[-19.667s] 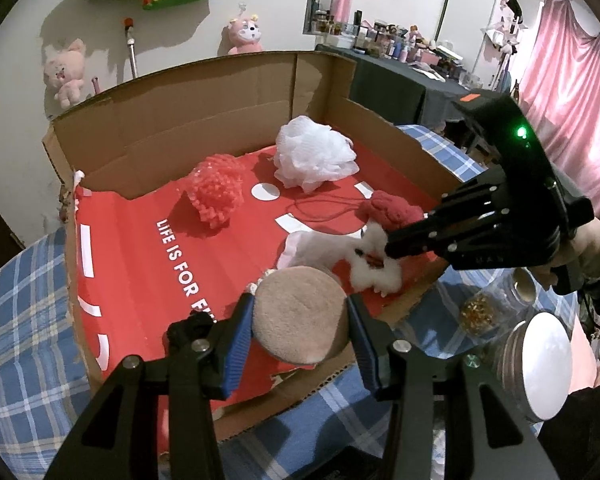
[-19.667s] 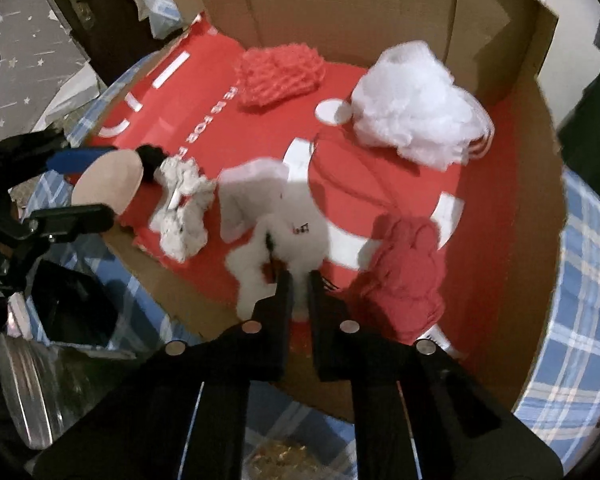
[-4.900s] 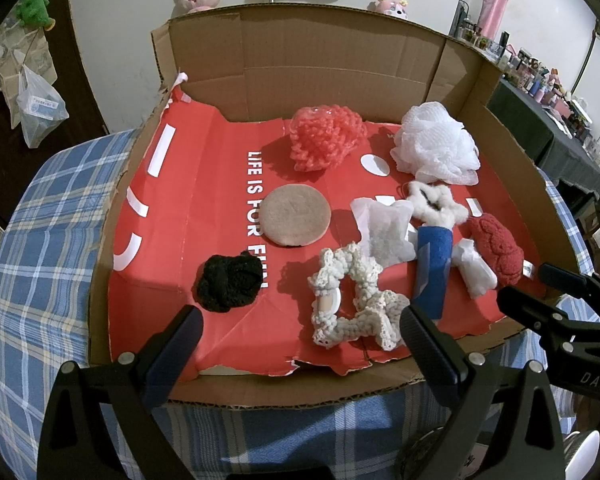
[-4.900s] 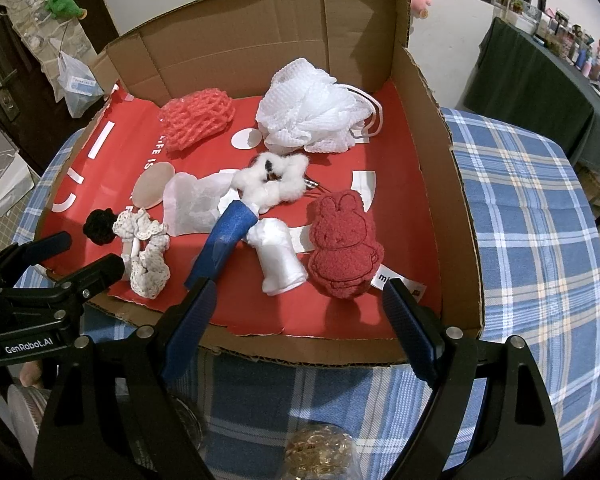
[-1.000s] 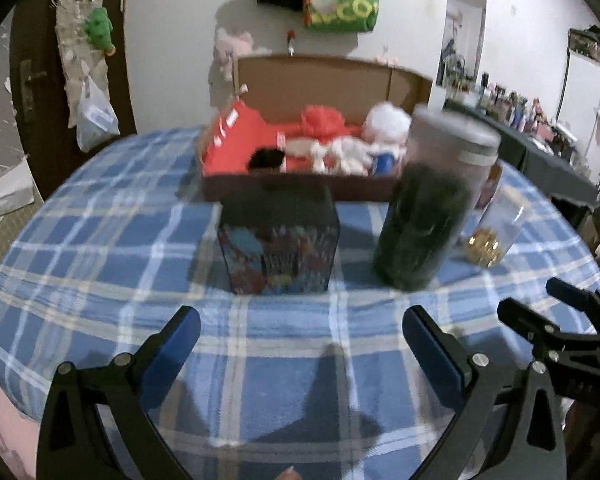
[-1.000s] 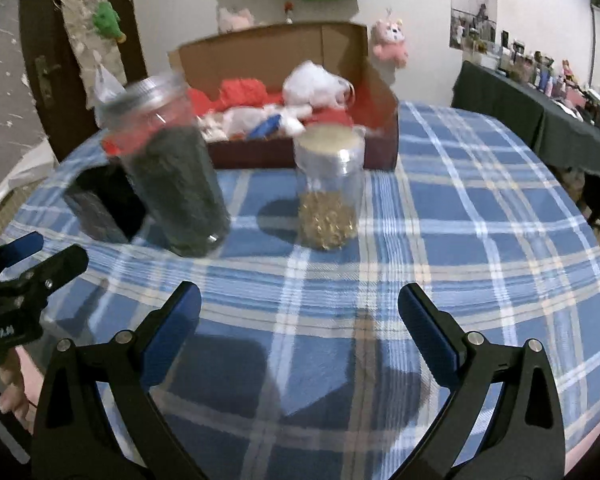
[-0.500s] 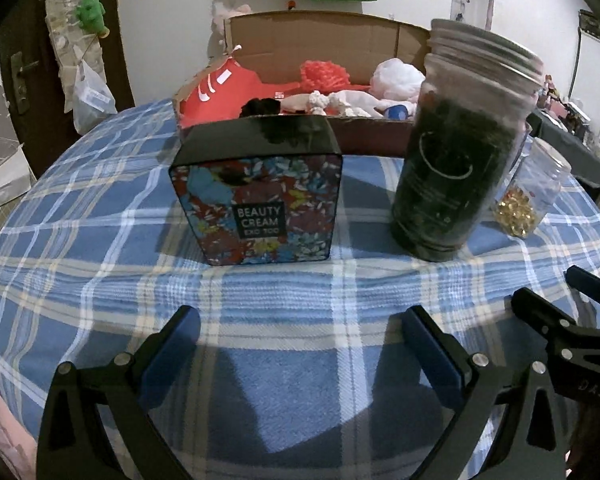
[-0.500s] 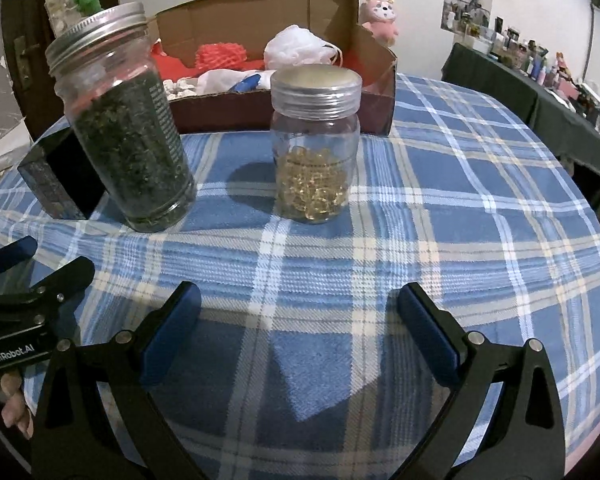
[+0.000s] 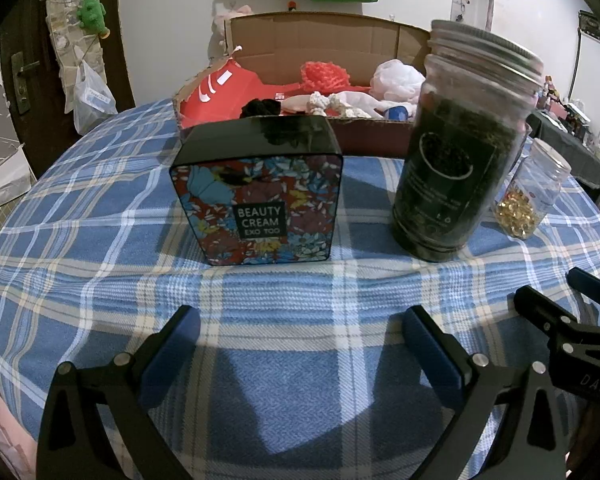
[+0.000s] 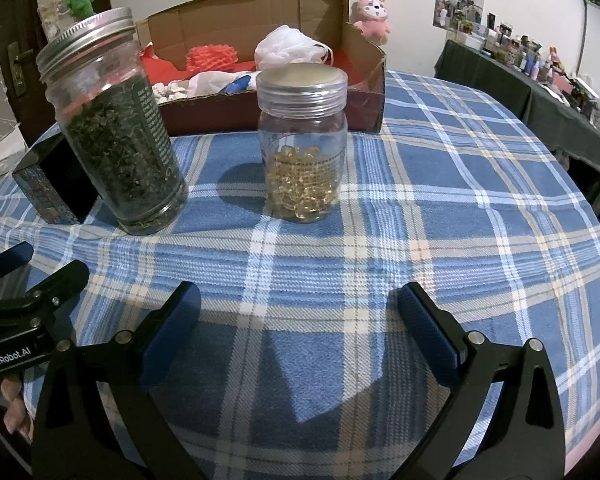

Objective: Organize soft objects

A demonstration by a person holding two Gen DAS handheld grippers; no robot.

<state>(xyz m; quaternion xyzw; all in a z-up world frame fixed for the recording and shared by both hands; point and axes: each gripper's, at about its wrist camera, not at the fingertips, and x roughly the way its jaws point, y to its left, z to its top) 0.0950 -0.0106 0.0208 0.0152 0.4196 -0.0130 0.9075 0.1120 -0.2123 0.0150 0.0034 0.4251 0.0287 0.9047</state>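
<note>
In the left wrist view, the left gripper (image 9: 300, 344) is spread wide and empty above the blue plaid tablecloth (image 9: 100, 240). Behind a "BEAUTY CREAM" tin (image 9: 260, 196) and a jar of dark dried leaves (image 9: 456, 168), the cardboard box (image 9: 320, 40) holds the soft objects (image 9: 332, 102).

In the right wrist view, the right gripper (image 10: 298, 316) is also wide apart, holding nothing. A small jar of golden capsules (image 10: 302, 144) stands before the box.

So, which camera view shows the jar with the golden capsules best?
The right wrist view: the capsule jar stands whole near the centre, lid and contents plain. The left wrist view shows it only small at the right edge, partly behind the dark jar.
</note>
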